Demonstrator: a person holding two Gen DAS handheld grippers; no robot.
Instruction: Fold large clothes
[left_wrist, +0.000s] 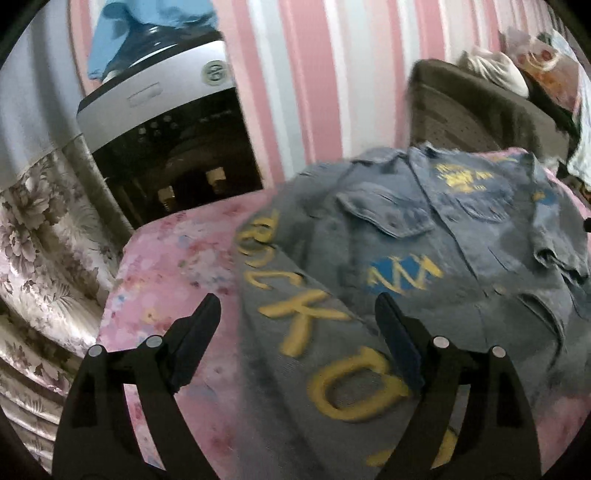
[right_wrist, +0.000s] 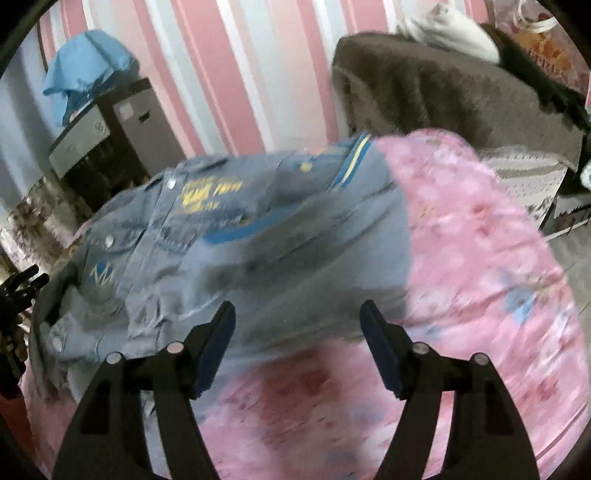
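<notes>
A blue denim jacket (left_wrist: 424, 240) lies front up on a pink floral bedspread (left_wrist: 173, 266), collar towards the striped wall. Yellow letters run down its near sleeve (left_wrist: 306, 332). My left gripper (left_wrist: 297, 301) hovers open above that lettered sleeve, its right finger over the cloth, its left finger over the bedspread, nothing pinched. In the right wrist view the jacket (right_wrist: 229, 236) fills the left half, its other sleeve spread flat across the middle. My right gripper (right_wrist: 297, 306) stands open just above the near edge of this sleeve, where it meets the bedspread (right_wrist: 480, 277), with nothing between the pads. Both views are blurred.
A grey and black appliance (left_wrist: 159, 110) with a light blue cloth (left_wrist: 147, 33) on top stands by the pink striped wall beyond the bed's left corner. A brown upholstered seat (right_wrist: 443, 92) piled with bags stands at the right. A floral drape (left_wrist: 37, 240) hangs at the left.
</notes>
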